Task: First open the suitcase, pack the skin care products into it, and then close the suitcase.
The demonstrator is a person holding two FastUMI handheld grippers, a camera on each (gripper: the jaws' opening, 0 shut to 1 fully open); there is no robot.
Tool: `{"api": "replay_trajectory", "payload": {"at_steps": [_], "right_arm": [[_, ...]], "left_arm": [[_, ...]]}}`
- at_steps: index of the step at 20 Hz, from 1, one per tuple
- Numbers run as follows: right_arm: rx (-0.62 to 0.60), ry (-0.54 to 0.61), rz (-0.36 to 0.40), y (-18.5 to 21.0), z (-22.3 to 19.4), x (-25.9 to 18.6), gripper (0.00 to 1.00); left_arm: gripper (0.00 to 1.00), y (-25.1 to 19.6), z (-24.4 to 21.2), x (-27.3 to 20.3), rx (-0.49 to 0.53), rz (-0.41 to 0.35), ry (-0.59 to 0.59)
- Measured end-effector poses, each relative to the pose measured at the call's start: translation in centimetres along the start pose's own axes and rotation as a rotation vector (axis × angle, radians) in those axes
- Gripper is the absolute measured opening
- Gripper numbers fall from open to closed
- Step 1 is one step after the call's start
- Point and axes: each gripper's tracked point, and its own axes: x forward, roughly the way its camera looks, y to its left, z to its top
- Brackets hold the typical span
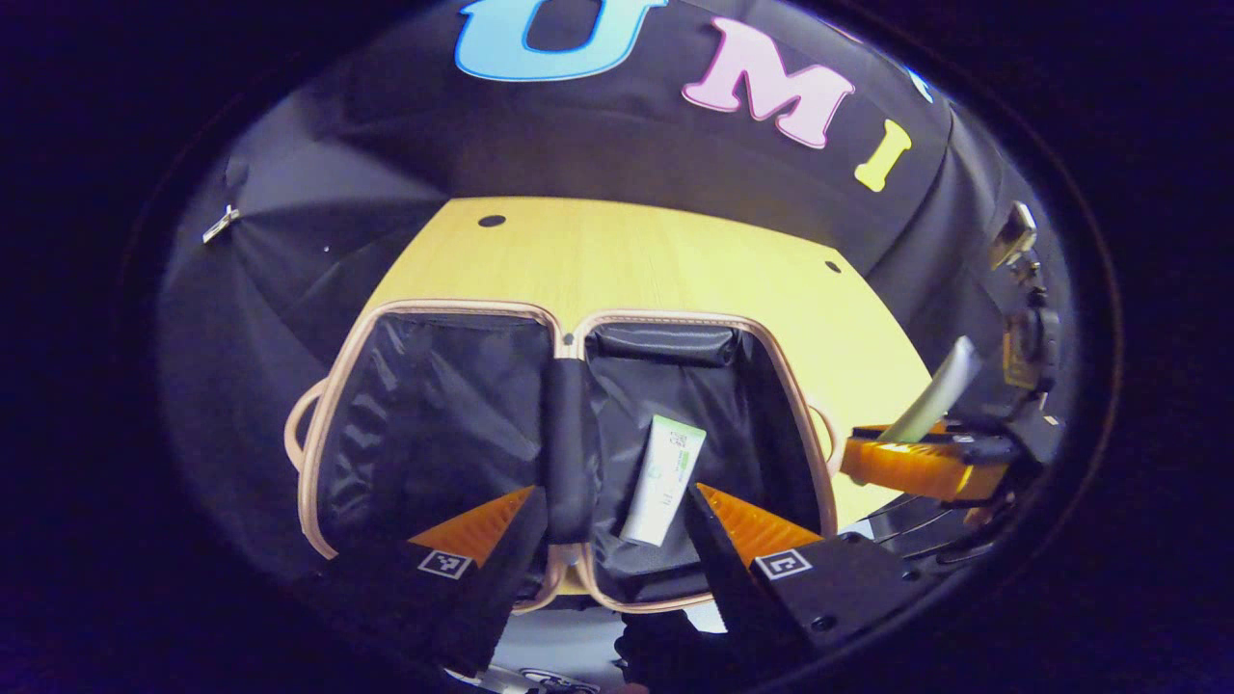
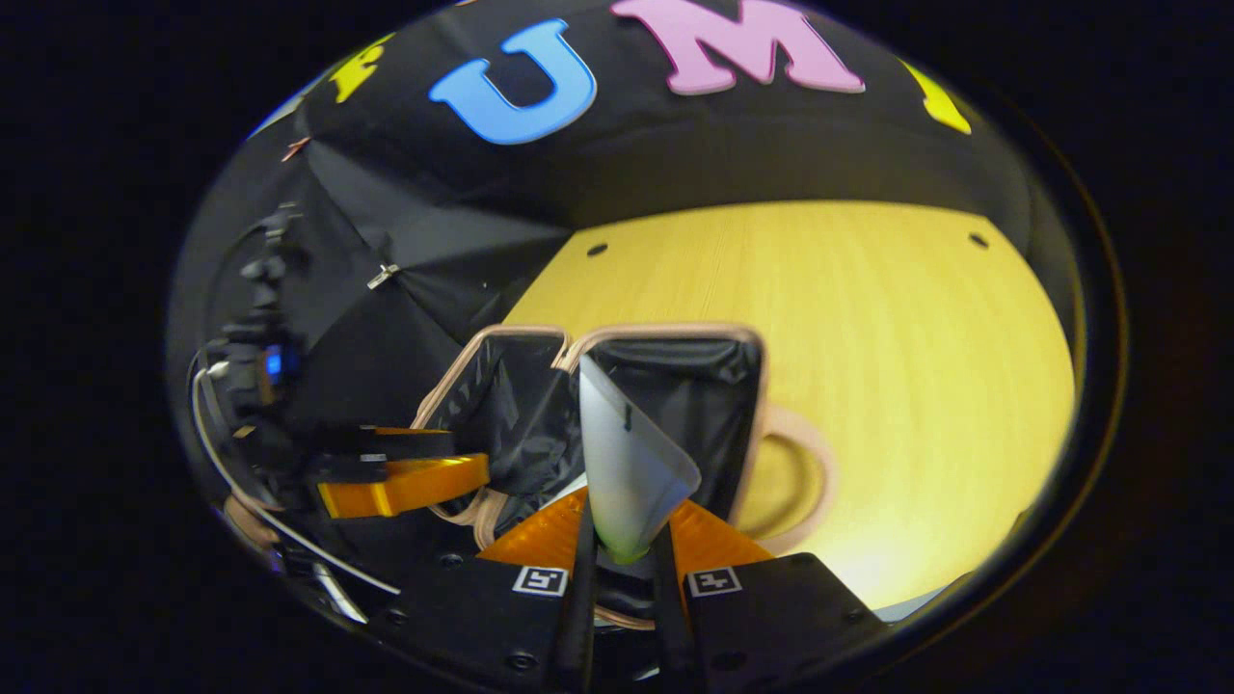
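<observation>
Nearest in the right gripper view, right gripper (image 2: 622, 545) clamped from both sides on a pale squeezable tube with a flat crimped end (image 2: 627, 472), raised above the open beige-trimmed suitcase with black fabric lining (image 2: 742, 424). In the left gripper view, left gripper (image 1: 609, 509) spread wide, holding nothing, over the suitcase. Between its fingers, a white tube with green print (image 1: 665, 477) lying in the right half. Beyond, bare light wooden tabletop (image 1: 636, 255).

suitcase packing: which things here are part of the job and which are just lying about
Part of the job:
open suitcase
tube lying inside it
second tube in the right gripper
left gripper, open

Just there:
wooden table
black cloth wall
</observation>
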Motion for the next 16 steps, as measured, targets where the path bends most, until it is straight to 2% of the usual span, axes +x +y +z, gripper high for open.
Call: {"api": "replay_trajectory", "payload": {"at_steps": [1,5,7,8,9,11,12,13,15,16], "right_arm": [[0.034,0.049,-0.005,0.0,-1.2,2.0,0.30],[0.180,0.185,-0.130,-1.4,-5.2,7.0,0.30],[0.180,0.243,-0.217,-2.7,-7.1,8.2,0.31],[0.166,0.270,-0.232,-2.9,-7.4,8.0,0.30],[0.158,0.259,-0.249,-3.1,-6.9,8.4,0.38],[0.155,0.236,-0.274,-3.4,-6.2,8.1,0.27],[0.183,0.226,-0.269,-3.2,-6.0,7.7,0.35],[0.215,0.221,-0.248,-2.9,-6.3,7.6,0.47],[0.242,0.071,-0.119,0.1,-3.6,6.7,0.73],[0.203,-0.004,-0.085,1.2,-2.5,5.8,0.82]], "left_arm": [[0.91,2.1,-0.4,-0.8,-0.025,0.025,-0.009],[0.91,12.6,-2.5,-4.3,-0.190,0.166,-0.012],[0.93,17.8,-3.8,-5.4,-0.231,0.258,0.001],[0.94,20.2,-4.3,-5.8,-0.236,0.304,0.010],[0.94,22.0,-4.7,-6.2,-0.251,0.339,0.024],[0.94,24.1,-5.1,-5.5,-0.331,0.342,0.051],[0.94,24.6,-4.9,-5.0,-0.362,0.331,0.055],[0.94,25.1,-4.5,-4.4,-0.373,0.331,0.055],[0.94,26.8,-3.9,-3.4,-0.350,0.355,0.066],[0.94,27.6,-3.3,-2.8,-0.340,0.360,0.066]]}}
